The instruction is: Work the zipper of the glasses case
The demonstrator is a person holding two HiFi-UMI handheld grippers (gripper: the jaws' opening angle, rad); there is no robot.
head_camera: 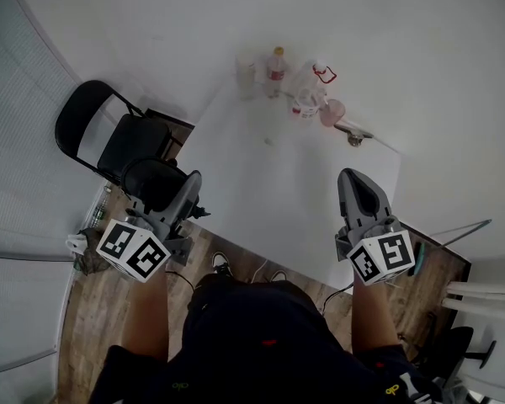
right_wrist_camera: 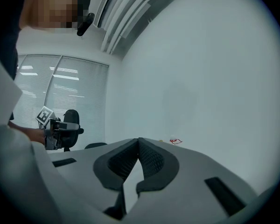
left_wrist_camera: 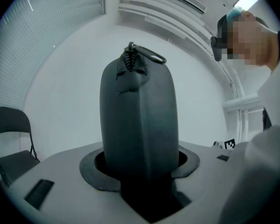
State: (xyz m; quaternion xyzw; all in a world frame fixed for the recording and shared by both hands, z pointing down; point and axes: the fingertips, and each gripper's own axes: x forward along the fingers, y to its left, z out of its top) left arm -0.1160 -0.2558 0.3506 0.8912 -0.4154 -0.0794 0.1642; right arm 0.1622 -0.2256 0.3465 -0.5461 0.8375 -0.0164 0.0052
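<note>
White table (head_camera: 295, 200) under white walls, bottles (head_camera: 276, 66) at its far edge, black chair (head_camera: 109, 133) far left. Glasses case (left_wrist_camera: 140, 125) is off the table at its left edge, standing end-out from my left claw (left_wrist_camera: 142, 168). That claw's jaws are part-way open and clamped on the case's near end. Zipper pull (left_wrist_camera: 147, 56), a small metal ring, sits at the case's far tip; can't tell if the zip run is fully shut. My right claw (right_wrist_camera: 138, 148) is empty, jaws fully closed, over the table's near right side, well apart from the case.

Step, as I judge it: the case is held ready and the pull is not yet taken. Next move calls for my right claw to open, cross to the left, pinch the ring and draw it along the seam while the left grips firm.
</note>
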